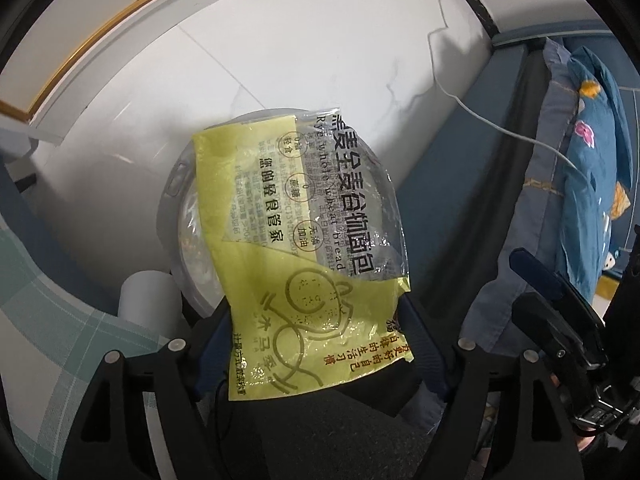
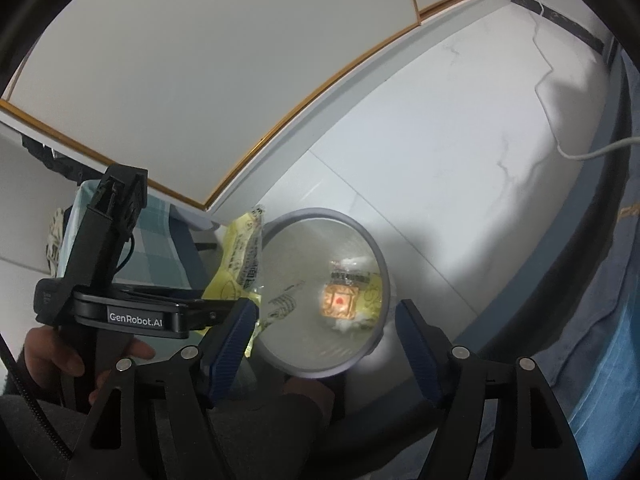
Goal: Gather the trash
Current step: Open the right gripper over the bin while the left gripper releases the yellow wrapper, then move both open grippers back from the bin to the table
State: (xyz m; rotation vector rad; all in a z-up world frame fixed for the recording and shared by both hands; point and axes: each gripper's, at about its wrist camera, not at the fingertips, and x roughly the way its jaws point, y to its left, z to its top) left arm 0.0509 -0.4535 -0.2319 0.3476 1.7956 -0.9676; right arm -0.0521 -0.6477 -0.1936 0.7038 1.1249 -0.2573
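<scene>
Wrapper (image 1: 308, 240) is pinched by left gripper (image 1: 320, 344) above bin (image 2: 320, 292): light, crinkly, slippery film, best held by edge. Right gripper (image 2: 326, 344) held open, empty.

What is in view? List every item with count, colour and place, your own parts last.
Yellow and clear plastic bread wrapper: 1, held in the left gripper, beside and above the bin's rim.
Round grey trash bin with clear liner: 1, on the white floor, below both grippers.
Small orange and yellow wrapper: 1, at the bin's bottom, with white scraps around it.
White cable: 1, trailing across the floor to the bed.
Blue patterned bedding: 1, on the right.
Teal checked cloth: 1, left of the bin.
Left gripper: black with blue pads, shut on the wrapper.
Right gripper: black with blue pads, open, empty, over the bin.
</scene>
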